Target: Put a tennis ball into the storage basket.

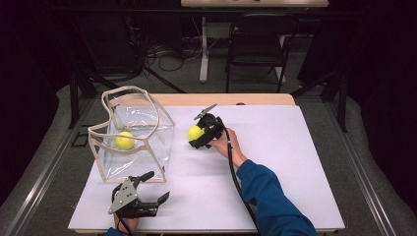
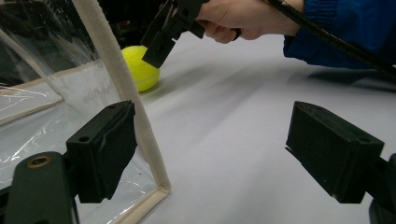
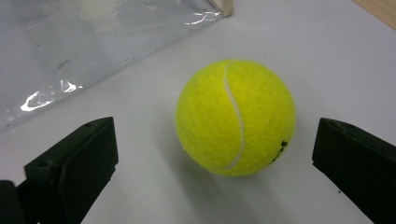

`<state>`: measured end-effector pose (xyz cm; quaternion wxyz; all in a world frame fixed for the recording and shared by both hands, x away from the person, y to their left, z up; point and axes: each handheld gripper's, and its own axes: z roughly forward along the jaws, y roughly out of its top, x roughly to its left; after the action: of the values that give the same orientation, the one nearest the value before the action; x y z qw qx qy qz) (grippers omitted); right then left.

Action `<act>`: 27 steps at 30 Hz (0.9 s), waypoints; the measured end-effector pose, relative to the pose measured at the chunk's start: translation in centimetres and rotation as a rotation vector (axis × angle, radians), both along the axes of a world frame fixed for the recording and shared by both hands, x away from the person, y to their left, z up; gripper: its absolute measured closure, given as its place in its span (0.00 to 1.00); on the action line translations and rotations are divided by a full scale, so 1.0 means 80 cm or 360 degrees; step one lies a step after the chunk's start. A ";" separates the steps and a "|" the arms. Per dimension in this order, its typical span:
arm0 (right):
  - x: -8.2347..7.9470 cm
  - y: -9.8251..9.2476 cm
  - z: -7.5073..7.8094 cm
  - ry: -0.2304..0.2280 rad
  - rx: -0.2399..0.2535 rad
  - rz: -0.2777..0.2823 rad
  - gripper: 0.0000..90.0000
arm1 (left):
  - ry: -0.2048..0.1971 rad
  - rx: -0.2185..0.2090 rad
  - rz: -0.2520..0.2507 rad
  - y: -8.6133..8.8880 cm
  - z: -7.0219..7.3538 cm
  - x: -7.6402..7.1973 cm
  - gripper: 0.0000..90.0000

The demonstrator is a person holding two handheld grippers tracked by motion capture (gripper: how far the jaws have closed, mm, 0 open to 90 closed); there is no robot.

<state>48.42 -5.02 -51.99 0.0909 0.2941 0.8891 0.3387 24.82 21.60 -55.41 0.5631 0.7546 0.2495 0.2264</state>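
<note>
A yellow tennis ball (image 1: 194, 132) (image 3: 236, 116) rests on the white table cover, just right of a clear plastic bag (image 1: 142, 123) with beige trim. My right gripper (image 1: 201, 132) (image 3: 219, 156) is open, its two jaws standing either side of this ball without touching it. A second tennis ball (image 1: 124, 140) lies inside the bag. My left gripper (image 1: 156, 186) (image 2: 210, 149) is open and empty near the table's front edge, beside the bag's front corner (image 2: 159, 186). The left gripper view also shows the first ball (image 2: 140, 67) and the right gripper (image 2: 163, 32) farther off.
The white cover (image 1: 275, 162) lies over a wooden table, with bare room on its right half. Behind the table stand a dark chair (image 1: 255, 44) and a table leg (image 1: 203, 49), with cables on the floor. The bag's clear wall (image 3: 70, 51) lies close left of the ball.
</note>
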 end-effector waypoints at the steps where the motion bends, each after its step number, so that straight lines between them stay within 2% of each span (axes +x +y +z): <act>1: 0.001 0.001 -0.001 0.0000 0.0001 -0.0005 0.00 | -0.0002 0.0007 -0.0004 0.000 0.000 0.000 0.18; 11: 0.014 0.012 -0.014 0.0036 0.0003 -0.0025 0.00 | 0.0011 0.0000 0.0004 0.001 0.000 -0.001 0.18; 14: 0.017 0.014 -0.019 0.0053 -0.0020 -0.0029 0.00 | 0.0008 0.0003 -0.0005 0.001 0.000 -0.001 0.18; 23: 0.022 0.015 -0.025 0.0046 -0.0041 -0.0071 0.00 | 0.0011 0.0002 -0.0001 0.001 -0.001 0.000 0.18; 27: 0.021 0.018 -0.028 0.0056 -0.0055 -0.0087 0.05 | 0.0007 -0.0004 0.0004 0.001 0.000 0.000 0.18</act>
<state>50.13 -3.56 -54.22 0.0895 0.3224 0.8880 0.3154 24.79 21.67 -55.44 0.5631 0.7542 0.2519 0.2251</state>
